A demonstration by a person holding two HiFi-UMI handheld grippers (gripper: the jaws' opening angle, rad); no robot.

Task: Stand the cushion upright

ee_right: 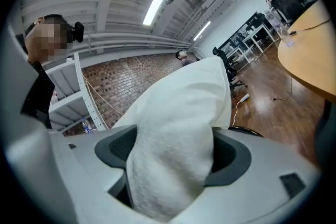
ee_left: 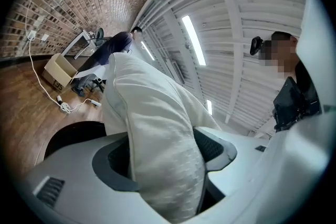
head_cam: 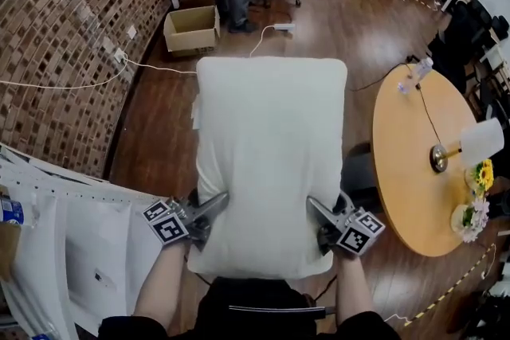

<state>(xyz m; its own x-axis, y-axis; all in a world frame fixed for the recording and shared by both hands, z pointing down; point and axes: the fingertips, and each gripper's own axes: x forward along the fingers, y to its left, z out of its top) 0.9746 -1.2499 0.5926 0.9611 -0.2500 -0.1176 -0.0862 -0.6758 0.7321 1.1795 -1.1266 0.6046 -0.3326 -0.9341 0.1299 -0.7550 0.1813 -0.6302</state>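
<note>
My left gripper (head_cam: 213, 208) and right gripper (head_cam: 316, 209) are grey metal, each carrying a white cube (head_cam: 168, 224) printed with black square markers. Up close, my fingers (ee_left: 65, 170) are pale grey shells lined with dark, finely ridged pads (ee_left: 212, 145). I wear a black top (head_cam: 255, 308) with dark sleeves (head_cam: 119, 325).

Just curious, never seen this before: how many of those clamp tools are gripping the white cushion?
2. The left gripper clamps the cushion at its near left edge; the right gripper clamps its near right edge. No others show.
</note>
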